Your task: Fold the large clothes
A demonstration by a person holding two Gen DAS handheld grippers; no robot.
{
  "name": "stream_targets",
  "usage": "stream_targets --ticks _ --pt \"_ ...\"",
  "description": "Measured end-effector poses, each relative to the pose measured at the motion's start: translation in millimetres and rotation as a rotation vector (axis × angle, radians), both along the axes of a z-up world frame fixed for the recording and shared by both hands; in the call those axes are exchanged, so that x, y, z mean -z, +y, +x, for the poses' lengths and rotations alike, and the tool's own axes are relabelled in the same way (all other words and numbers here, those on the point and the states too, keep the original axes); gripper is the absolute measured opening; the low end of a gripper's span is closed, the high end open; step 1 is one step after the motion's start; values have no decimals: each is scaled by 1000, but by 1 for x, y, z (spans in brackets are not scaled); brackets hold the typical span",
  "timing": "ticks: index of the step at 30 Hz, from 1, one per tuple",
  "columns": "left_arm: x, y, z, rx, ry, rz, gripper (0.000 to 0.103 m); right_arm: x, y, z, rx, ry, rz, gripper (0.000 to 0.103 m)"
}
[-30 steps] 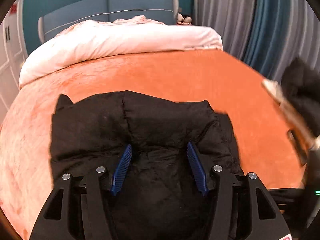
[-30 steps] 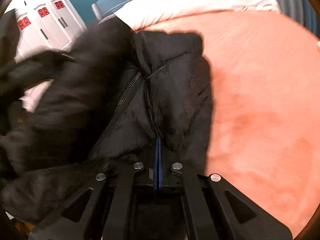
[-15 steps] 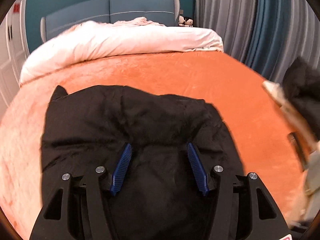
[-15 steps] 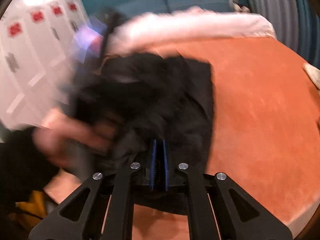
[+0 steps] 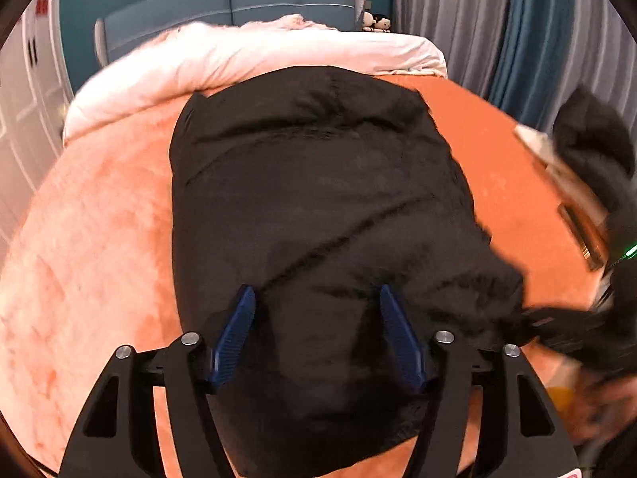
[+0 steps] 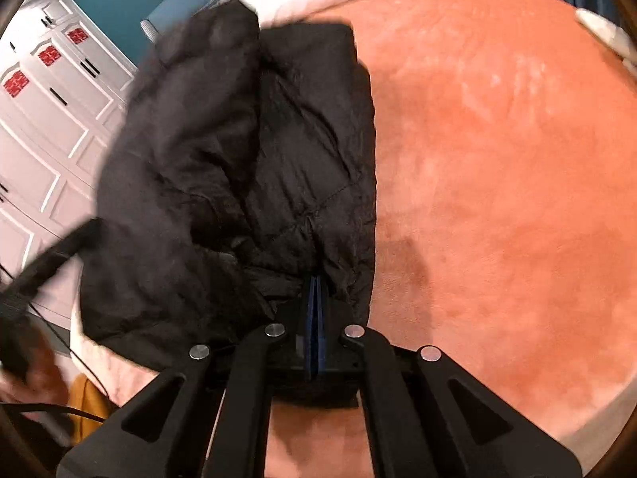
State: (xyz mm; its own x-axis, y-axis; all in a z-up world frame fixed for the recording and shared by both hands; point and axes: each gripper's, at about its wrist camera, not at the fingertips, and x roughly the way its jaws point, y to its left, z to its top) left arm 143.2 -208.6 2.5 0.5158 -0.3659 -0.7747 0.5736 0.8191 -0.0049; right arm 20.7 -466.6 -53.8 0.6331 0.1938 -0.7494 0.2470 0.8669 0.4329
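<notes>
Broadly, an orange plush blanket [image 5: 99, 239] covered the bed and filled most of both views, soft and mottled, with a white duvet [image 5: 247, 55] bunched along its far edge at the top of the left wrist frame and a blue padded headboard [image 5: 239, 4] behind that. On the blanket lay the black puffer jacket [image 5: 318, 199], quilted and matte with a crinkled surface; it took up the centre of the left wrist frame and the left half of the right wrist frame, where one part of it rose blurred toward the upper left.

Pointing steeply down from the bottom of its frame, the left gripper [image 5: 314, 302] had its jaws spreading, blue ribbed pads well apart, with jacket fabric lying between them and neither pad pressing on it. The right gripper [image 6: 316, 283] also pointed down from the lower centre of its frame; its jaws were just starting to part, the blue pads still nearly together and pinching the jacket's near hem.

White panelled cabinets [image 6: 51, 91] with red emblems stood at the upper left of the right wrist frame
</notes>
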Motion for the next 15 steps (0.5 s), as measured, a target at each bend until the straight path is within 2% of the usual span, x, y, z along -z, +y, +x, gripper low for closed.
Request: stream_targets --ticks 2,4,7,9,13,14,15 --pt "2 -1 0 2 8 -7 62 -38 -4 -12 -8 -96 -7 11" --pt "2 -2 0 10 11 -9 62 -72 -10 -8 -26 -175 -38 34" --pt "1 -1 -1 9 24 -21 62 -106 -13 36 -101 -235 -44 37" --pt "-2 0 0 6 39 -31 62 -106 -11 75 -146 -241 -3 43" --pt "-7 5 4 5 71 -64 62 -68 -9 153 -130 -158 46 45" --pt "-7 6 5 2 78 -73 62 -62 -13 164 -128 -142 55 43" --pt "-8 7 6 -2 81 -78 62 -55 -10 171 -118 -129 47 28"
